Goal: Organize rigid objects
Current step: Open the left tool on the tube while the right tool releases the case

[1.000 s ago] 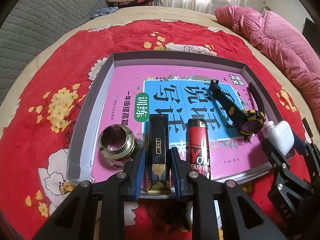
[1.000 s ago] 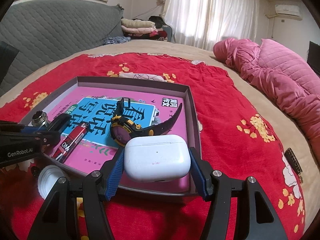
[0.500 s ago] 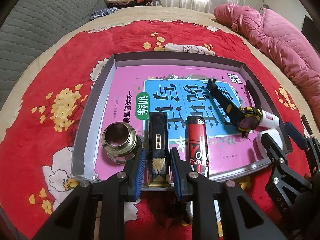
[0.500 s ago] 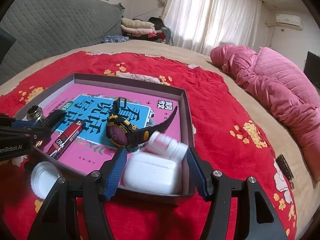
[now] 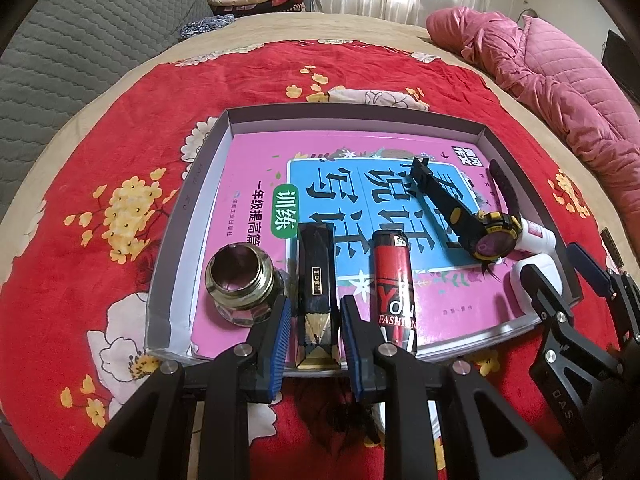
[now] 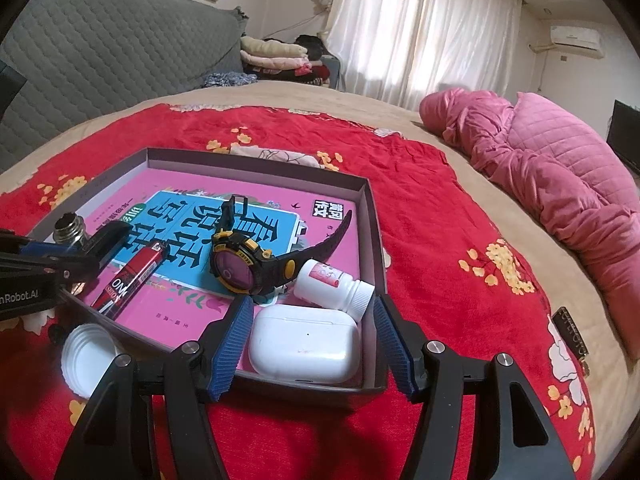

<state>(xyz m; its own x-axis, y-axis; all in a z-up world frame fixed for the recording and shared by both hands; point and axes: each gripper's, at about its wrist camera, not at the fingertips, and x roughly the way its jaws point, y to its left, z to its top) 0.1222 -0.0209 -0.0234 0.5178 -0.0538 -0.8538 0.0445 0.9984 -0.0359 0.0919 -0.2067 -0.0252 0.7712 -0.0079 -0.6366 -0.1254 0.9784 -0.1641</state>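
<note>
Between spread right fingers [image 6: 234, 344], earbud case [image 6: 304, 344], untouched

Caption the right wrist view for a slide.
Right gripper open around a white earbud case in the box, beside a pill bottle and watch.

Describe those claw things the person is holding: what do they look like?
Both are matte black plastic. The left gripper and right gripper each have two angular fingers with ribbed blue pads and silver screws. White lettering reading "nRobot.AI" marks the left one's side.
</note>
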